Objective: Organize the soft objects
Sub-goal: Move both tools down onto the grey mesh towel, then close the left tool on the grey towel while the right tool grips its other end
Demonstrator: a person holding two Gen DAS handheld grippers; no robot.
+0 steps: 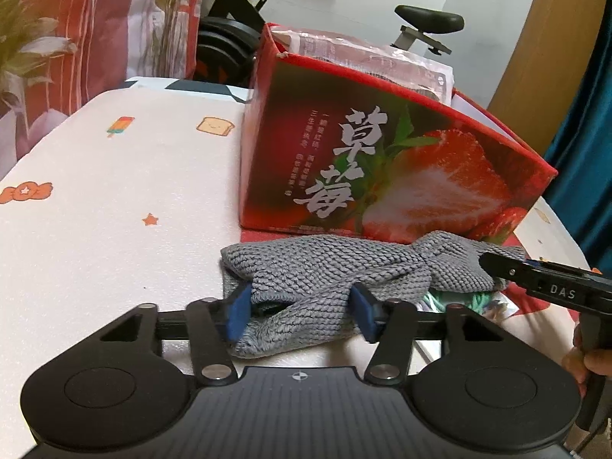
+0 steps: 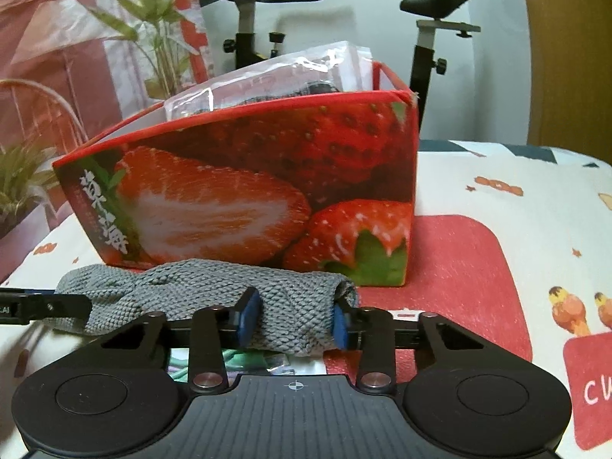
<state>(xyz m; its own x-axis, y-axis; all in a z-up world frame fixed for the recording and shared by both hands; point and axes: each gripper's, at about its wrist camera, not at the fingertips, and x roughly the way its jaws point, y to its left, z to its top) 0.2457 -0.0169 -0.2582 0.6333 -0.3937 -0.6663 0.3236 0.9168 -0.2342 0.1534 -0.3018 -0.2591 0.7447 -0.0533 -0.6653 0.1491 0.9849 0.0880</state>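
A grey knitted cloth (image 1: 329,271) lies on the bed in front of a red strawberry box (image 1: 382,160). My left gripper (image 1: 300,315) is shut on one end of the cloth, its blue pads (image 1: 239,311) pressed into the folds. My right gripper (image 2: 292,321) is shut on the other end of the same cloth (image 2: 214,287), in front of the box (image 2: 267,191). The right gripper also shows in the left wrist view (image 1: 497,264), the left gripper in the right wrist view (image 2: 72,306). A pale green item (image 1: 459,300) lies partly hidden under the cloth.
The box holds plastic-wrapped packages (image 1: 363,57). The bed sheet (image 1: 114,191) is white with cartoon prints and red patches (image 2: 459,267). An exercise bike (image 2: 428,38) stands behind the bed. A patterned curtain (image 1: 76,38) hangs at the left.
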